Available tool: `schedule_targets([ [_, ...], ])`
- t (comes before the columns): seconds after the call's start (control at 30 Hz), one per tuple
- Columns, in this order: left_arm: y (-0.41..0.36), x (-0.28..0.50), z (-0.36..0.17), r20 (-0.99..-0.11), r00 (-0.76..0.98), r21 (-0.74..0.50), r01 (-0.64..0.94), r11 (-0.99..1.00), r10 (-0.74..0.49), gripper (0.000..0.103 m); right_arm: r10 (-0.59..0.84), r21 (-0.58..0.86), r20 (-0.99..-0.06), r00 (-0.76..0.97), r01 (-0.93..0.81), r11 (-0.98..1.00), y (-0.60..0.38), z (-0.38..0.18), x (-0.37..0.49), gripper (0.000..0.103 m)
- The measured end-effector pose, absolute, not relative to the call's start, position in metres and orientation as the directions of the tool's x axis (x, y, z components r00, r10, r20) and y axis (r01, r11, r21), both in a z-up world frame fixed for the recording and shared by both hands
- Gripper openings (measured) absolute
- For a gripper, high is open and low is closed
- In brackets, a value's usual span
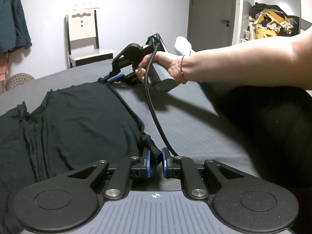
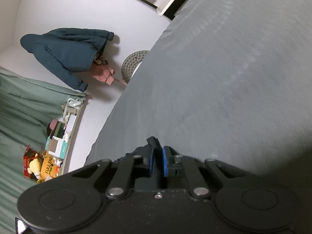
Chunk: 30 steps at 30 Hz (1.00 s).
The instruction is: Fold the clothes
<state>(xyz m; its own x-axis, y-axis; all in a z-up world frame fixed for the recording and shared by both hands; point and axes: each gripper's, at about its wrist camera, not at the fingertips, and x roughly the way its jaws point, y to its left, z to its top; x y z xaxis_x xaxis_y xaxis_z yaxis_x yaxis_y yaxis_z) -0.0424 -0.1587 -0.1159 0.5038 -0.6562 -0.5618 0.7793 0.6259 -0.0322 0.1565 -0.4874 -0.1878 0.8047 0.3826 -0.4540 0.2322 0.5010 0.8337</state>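
Observation:
A black garment [image 1: 78, 117] lies spread on the grey bed [image 1: 195, 128], filling the left half of the left wrist view. Its near right corner bunches between the blue pads of my left gripper [image 1: 156, 162], which is shut on it. A hand [image 1: 167, 66] holds my right gripper [image 1: 106, 80] at the garment's far right corner. In the right wrist view that gripper [image 2: 158, 161] is shut on a tuft of black cloth [image 2: 153, 142] that pokes out past the fingertips, low over the grey bed [image 2: 224, 78]. The hem runs taut between the two grippers.
A black cable [image 1: 154, 107] hangs from the right gripper across the bed. A dark-clad leg [image 1: 263, 126] lies at the right. A chair [image 1: 83, 39] stands beyond the bed, a teal jacket [image 2: 64, 54] hangs on the wall, and a clothes pile [image 1: 273, 19] sits back right.

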Motion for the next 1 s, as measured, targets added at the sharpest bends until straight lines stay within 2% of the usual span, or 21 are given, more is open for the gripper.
schedule_targets([
  [0.1,-0.154,-0.050,-0.112,-0.541,0.526,-0.025,0.770,0.638,-0.656,0.008,0.341,0.802,-0.463,0.818,0.223,0.554,-0.478,-0.184,0.155,0.002],
  [0.27,-0.141,-0.062,-0.100,-0.498,0.589,0.002,0.735,0.678,-0.637,0.007,0.340,0.810,-0.414,0.845,0.171,0.561,-0.459,-0.168,0.151,0.002],
  [0.43,-0.118,-0.062,-0.098,-0.486,0.651,-0.016,0.661,0.750,-0.583,0.007,0.388,0.795,-0.395,0.833,0.098,0.599,-0.422,-0.128,0.171,0.002],
  [0.63,-0.066,-0.062,-0.101,-0.464,0.713,-0.154,0.519,0.841,-0.526,0.007,0.445,0.762,-0.415,0.793,0.036,0.646,-0.359,-0.076,0.209,0.002],
  [0.73,-0.033,-0.066,-0.099,-0.462,0.733,-0.185,0.471,0.862,-0.499,0.007,0.475,0.731,-0.432,0.767,-0.011,0.683,-0.315,-0.057,0.229,0.002],
  [1.0,0.038,-0.073,-0.112,-0.506,0.755,-0.304,0.296,0.905,-0.417,0.007,0.514,0.670,-0.504,0.694,-0.062,0.740,-0.185,-0.056,0.282,0.002],
])
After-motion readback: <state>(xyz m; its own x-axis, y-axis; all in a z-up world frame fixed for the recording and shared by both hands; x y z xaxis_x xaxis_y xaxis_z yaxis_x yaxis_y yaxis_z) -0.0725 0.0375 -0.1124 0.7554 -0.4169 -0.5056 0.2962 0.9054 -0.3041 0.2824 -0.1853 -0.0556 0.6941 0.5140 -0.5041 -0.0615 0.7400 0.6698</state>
